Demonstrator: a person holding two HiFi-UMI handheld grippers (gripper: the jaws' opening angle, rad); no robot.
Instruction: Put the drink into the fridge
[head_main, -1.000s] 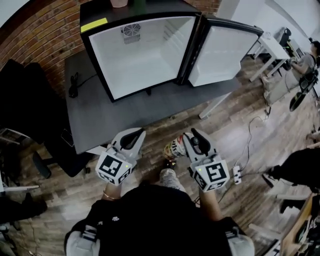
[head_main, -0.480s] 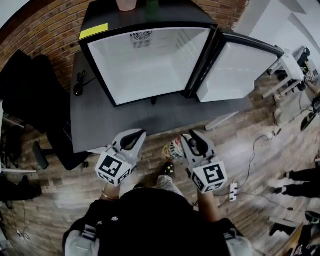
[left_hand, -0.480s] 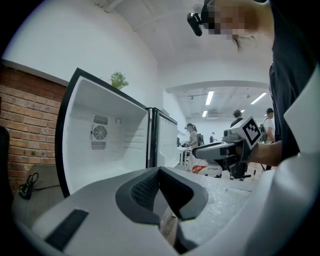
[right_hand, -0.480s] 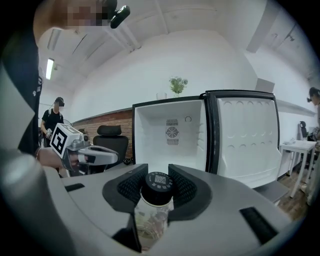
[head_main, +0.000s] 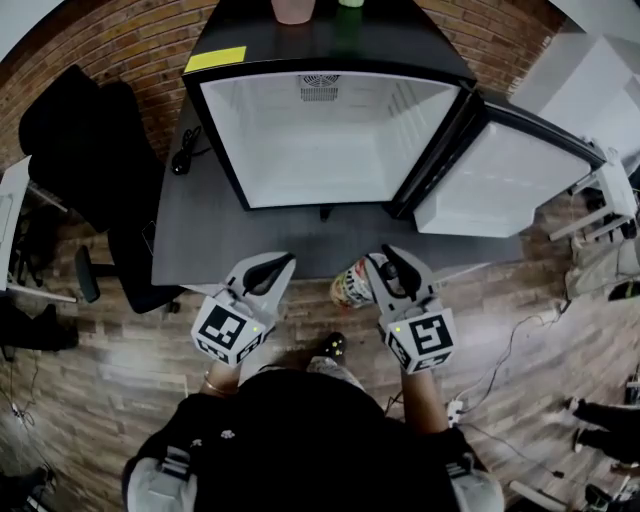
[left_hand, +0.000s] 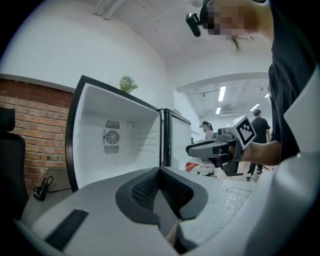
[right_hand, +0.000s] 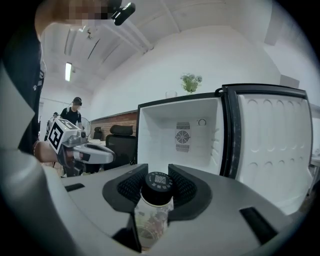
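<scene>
- Right gripper is clamped on the drink, a bottle with a black cap and printed label. The jaws pinch it just under the cap, so the body hangs below them and the cap faces up; a hold that high looks meant to let the base land first.
- Left gripper has its jaws pressed together with nothing between them. It hovers beside the right one, apparently kept out of the way because only one gripper is needed to carry.
- From the head view, the drink is in the air over the wooden floor, just short of the front edge of the desk, not yet at the fridge.
- On the desk, the fridge faces the person, and its door is swung fully to the right, leaving the opening unobstructed from the front.
- Its white interior shows only a fan grille on the back wall; I see nothing stored there, so any spot on its bottom should take the bottle.
- My judgement: carrying is under way; next comes a forward reach over the desk.
</scene>
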